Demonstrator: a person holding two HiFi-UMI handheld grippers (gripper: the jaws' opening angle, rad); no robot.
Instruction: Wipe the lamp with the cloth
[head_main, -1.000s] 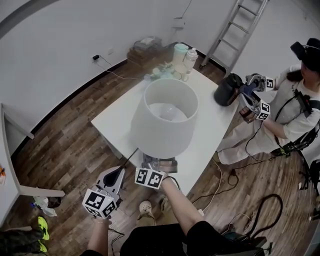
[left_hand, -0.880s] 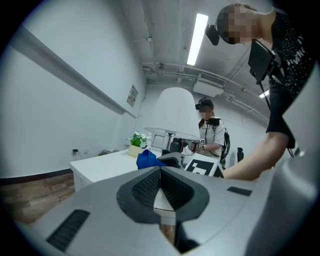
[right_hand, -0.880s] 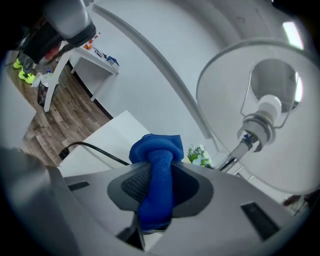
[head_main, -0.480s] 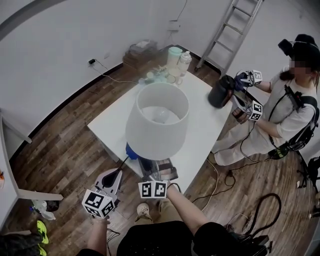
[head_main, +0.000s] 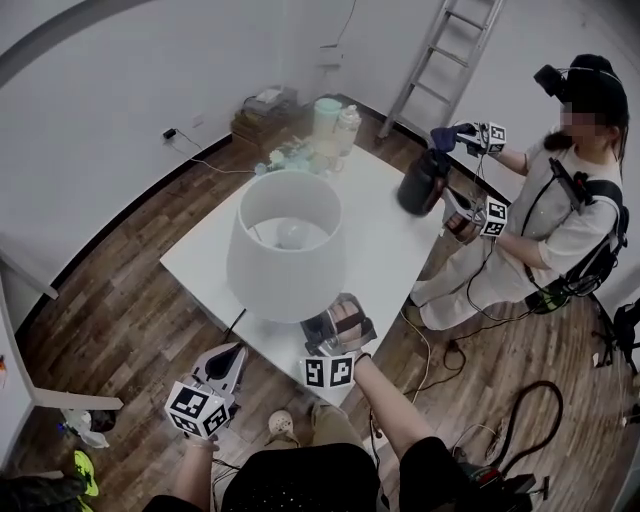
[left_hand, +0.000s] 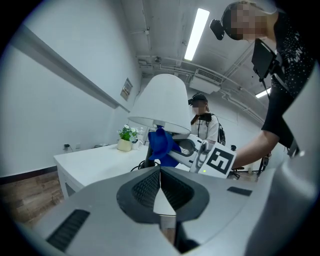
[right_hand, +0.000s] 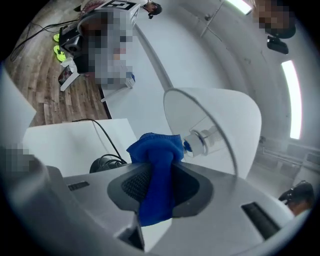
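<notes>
Left gripper jaws were closed flat together with nothing between, and past them the right gripper had the blue cloth bunched at its tip just under the white lamp shade rim, white table with potted plant beyond, a person standing behind.

In the left gripper view, the cloth partly masks the stem of the lamp. Seen from the head view, the shade hides stem, base, cloth and the jaws of the right gripper. Containers at the far corner of the desk are too small to identify.
</notes>
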